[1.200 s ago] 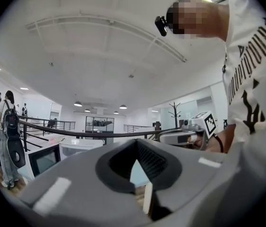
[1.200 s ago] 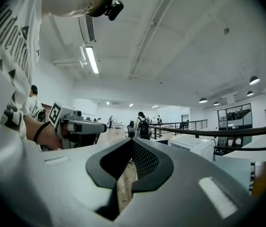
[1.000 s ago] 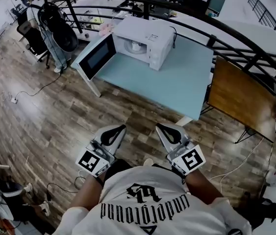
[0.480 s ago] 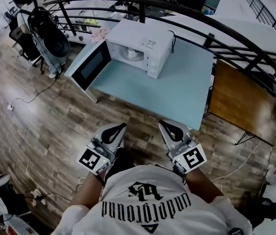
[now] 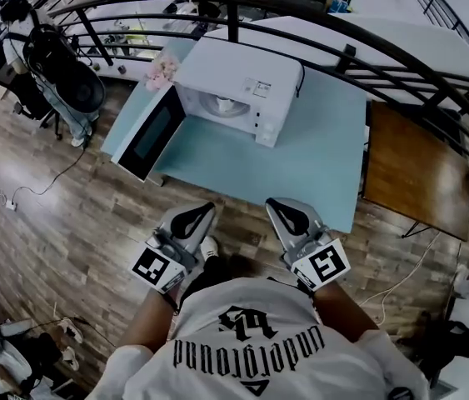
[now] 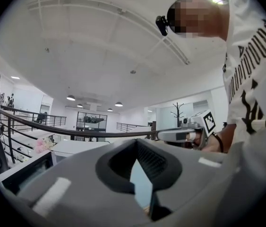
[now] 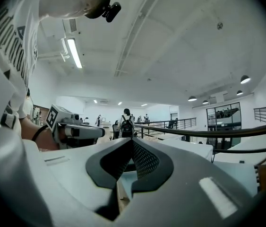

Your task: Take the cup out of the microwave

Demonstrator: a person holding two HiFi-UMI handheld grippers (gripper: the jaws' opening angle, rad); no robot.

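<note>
Light in here is flat and even, all from overhead: a long tube lamp (image 7: 73, 52) glows at the upper left of my right gripper view, and small round lamps (image 6: 71, 98) dot the far ceiling in the left one. Head view is bright and crisp in the middle, the white microwave (image 5: 238, 69) top almost washed out, corners going dim. Fisheye bends the railing (image 5: 232, 19) hard. Both gripper views sit inside a black circle, and my own jaws at the bottom are soft, way too close to focus.
</note>
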